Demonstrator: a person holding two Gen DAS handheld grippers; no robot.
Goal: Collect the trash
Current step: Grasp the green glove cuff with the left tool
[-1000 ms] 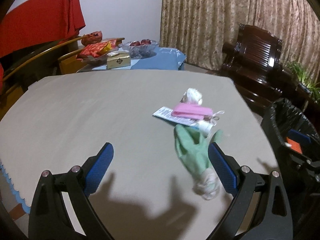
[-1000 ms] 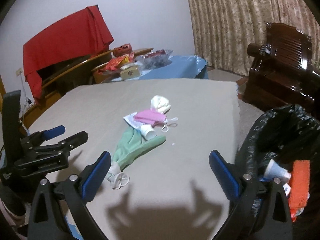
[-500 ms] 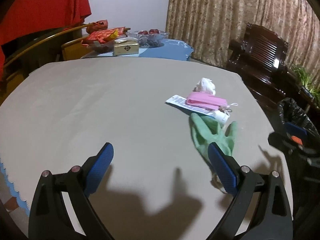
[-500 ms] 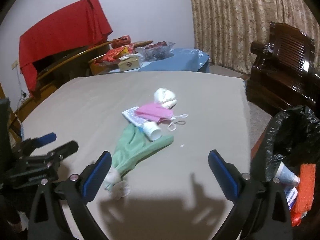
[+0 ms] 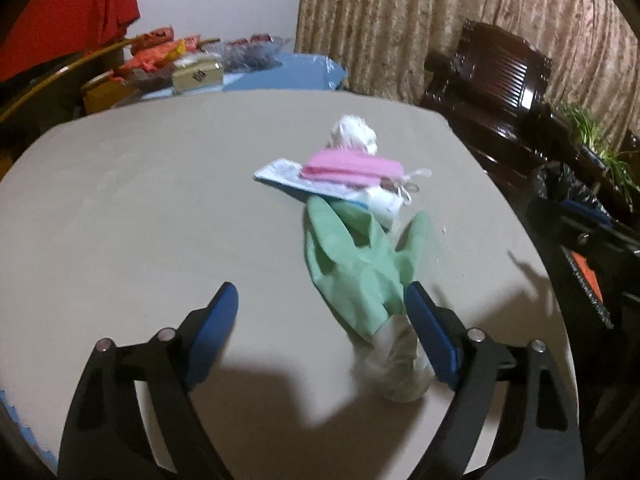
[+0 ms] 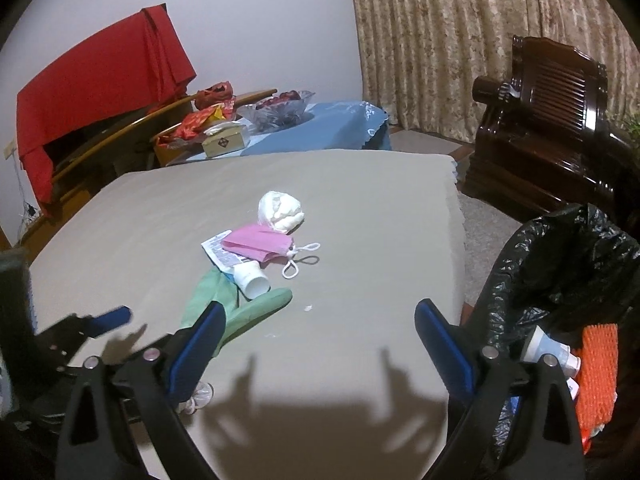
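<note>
Left gripper (image 5: 322,312), jaws closing but still wide, hangs over the beige desk (image 5: 140,208) with the green rubber glove (image 5: 356,264) lying beside its right finger, not pinched. Right gripper (image 6: 320,328) stands wide and empty. Black trash bag (image 6: 560,264) sits just off the desk edge. Beyond the glove lie a pink face mask (image 6: 256,244), a toothpaste tube (image 6: 236,264) and a crumpled white wad (image 6: 280,208).
</note>
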